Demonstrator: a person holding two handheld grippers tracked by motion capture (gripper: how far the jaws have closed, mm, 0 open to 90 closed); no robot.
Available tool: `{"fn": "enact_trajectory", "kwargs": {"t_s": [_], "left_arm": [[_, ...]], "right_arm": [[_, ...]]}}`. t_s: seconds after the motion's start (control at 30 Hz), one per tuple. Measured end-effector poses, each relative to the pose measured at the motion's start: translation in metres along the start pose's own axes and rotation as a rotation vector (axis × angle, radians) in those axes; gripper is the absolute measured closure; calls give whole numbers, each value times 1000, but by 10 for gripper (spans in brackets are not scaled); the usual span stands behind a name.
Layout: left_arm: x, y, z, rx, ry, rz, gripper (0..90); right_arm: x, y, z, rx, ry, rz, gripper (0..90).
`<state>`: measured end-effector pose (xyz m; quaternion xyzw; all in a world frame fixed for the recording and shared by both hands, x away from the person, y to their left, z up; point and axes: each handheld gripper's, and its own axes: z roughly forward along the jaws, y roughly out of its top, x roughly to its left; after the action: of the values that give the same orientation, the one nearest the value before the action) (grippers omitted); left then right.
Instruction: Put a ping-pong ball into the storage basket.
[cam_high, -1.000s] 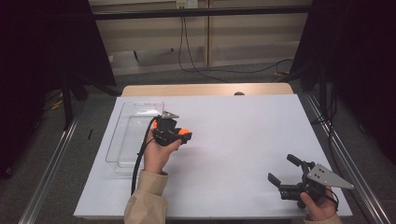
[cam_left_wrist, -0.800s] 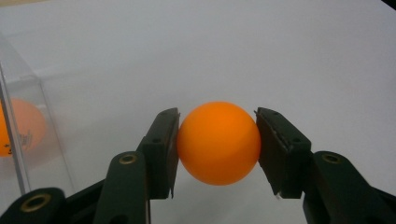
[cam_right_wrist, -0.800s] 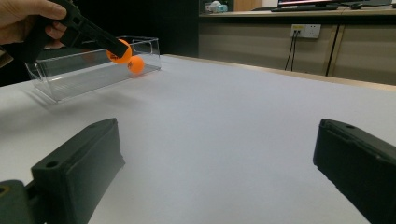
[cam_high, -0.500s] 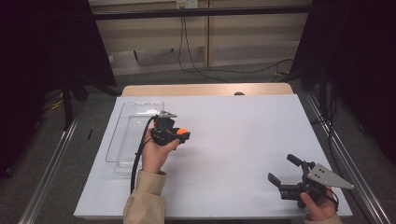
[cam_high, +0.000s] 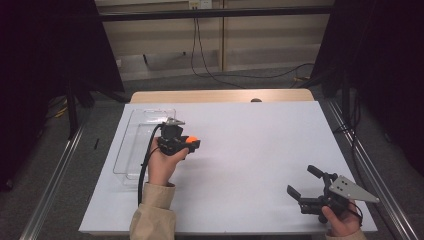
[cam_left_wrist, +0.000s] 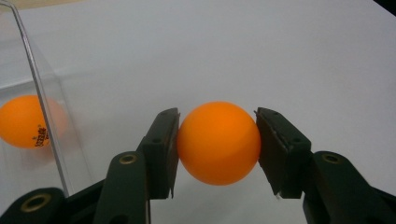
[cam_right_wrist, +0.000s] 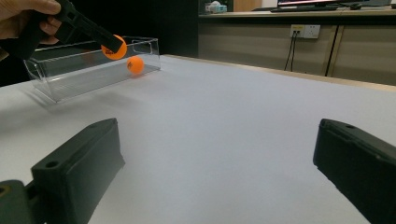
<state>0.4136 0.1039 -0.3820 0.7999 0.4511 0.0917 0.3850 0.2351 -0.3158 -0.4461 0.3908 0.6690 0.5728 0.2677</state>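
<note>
In the high view, the left tongs (cam_high: 192, 143) hold an orange ball (cam_high: 192, 140) above the white counter (cam_high: 250, 150), just beside the clear box (cam_high: 131, 145). The right tongs (cam_high: 306, 182) stand wide open with nothing between them, well apart at the near right corner.

In the left gripper view, both pads press on the ball, and a second ball (cam_left_wrist: 23, 121) lies inside the box behind its wall.

In the right gripper view, the held ball is off the counter, by the box rim, and the second ball rests on the box floor.

Open right gripper (cam_right_wrist: 219, 172) faces a clear box (cam_right_wrist: 74, 74), seemingly holding one orange ball (cam_right_wrist: 135, 65).
</note>
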Motion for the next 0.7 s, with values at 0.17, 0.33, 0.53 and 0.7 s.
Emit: {"fn": "enact_trajectory", "kwargs": {"t_s": [0.17, 0.33, 0.53, 0.7], "left_arm": [[2, 0, -3, 5, 6, 7, 510], [3, 1, -5, -3, 7, 1, 510], [4, 1, -7, -5, 13, 5, 510], [5, 1, -8, -4, 18, 10, 510]], "right_arm": [[0, 0, 0, -2, -1, 1, 7], [0, 0, 0, -3, 2, -2, 7], [0, 0, 0, -3, 1, -2, 7], [0, 0, 0, -3, 1, 0, 7]]}}
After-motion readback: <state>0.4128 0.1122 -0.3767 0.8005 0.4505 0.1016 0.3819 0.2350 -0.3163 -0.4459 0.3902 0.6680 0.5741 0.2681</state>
